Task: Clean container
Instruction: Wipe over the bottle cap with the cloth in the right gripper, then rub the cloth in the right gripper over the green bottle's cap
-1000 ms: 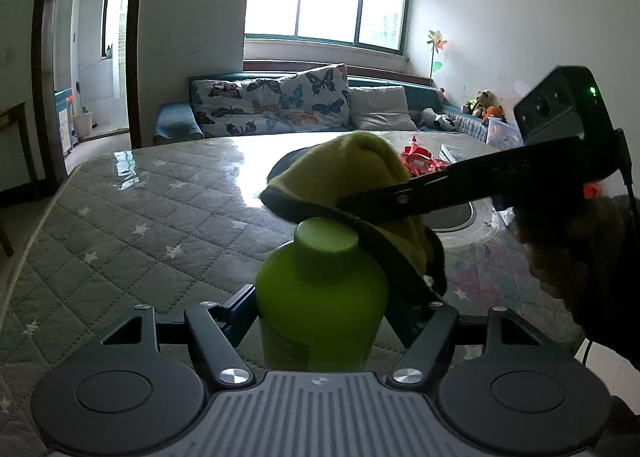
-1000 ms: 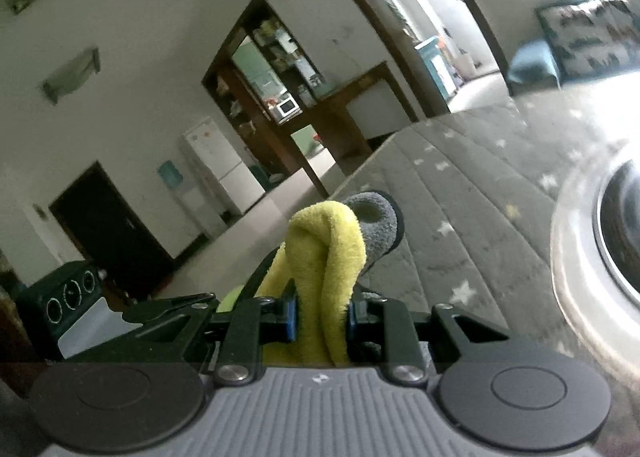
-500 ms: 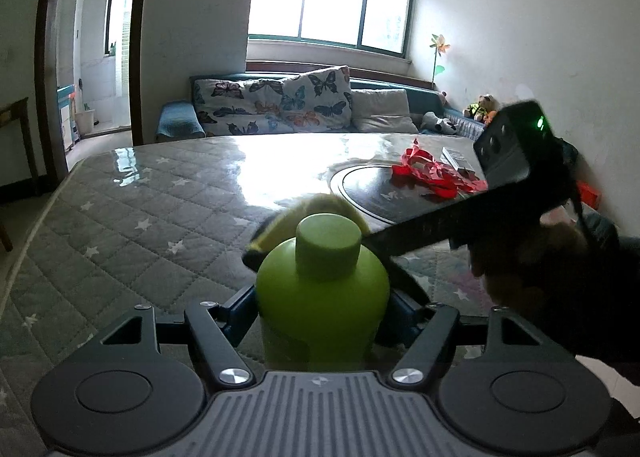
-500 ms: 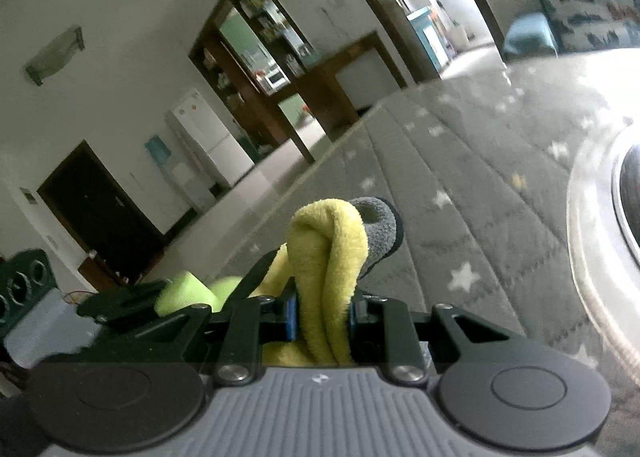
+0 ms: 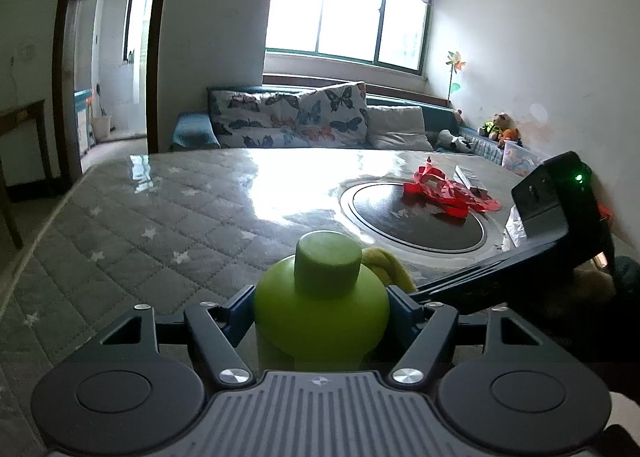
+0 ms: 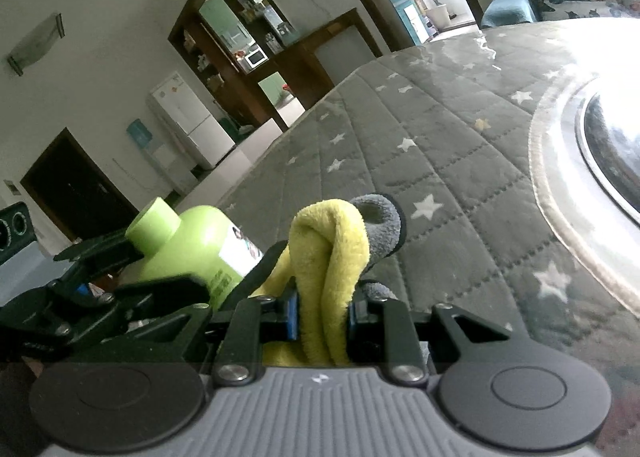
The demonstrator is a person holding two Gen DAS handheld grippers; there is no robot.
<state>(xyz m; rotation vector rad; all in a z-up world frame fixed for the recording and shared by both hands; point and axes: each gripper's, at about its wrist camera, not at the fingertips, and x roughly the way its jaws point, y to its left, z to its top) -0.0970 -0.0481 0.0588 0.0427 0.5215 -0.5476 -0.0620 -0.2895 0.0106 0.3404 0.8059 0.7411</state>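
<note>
**Bottle clamped left, cloth clamped right**

The green bottle (image 5: 322,307) is gripped between the jaws of the left gripper (image 5: 321,307); its base is cut off behind the gripper body. A yellow cloth (image 6: 330,257) with a grey edge is pinched between the jaws of the right gripper (image 6: 322,315), lying just beside the bottle's right shoulder; whether contact is made cannot be told. The bottle's label is blurred and cannot be read. The hand behind the right gripper is largely obscured. Beyond the jaws, a grey star-patterned quilted table cover (image 5: 132,225) under a glossy sheet is seen, then a dark round inset (image 5: 416,217) bearing red items (image 5: 444,191). Farther off, a sofa with butterfly cushions (image 5: 288,121) stands under a bright window (image 5: 344,25).
</note>
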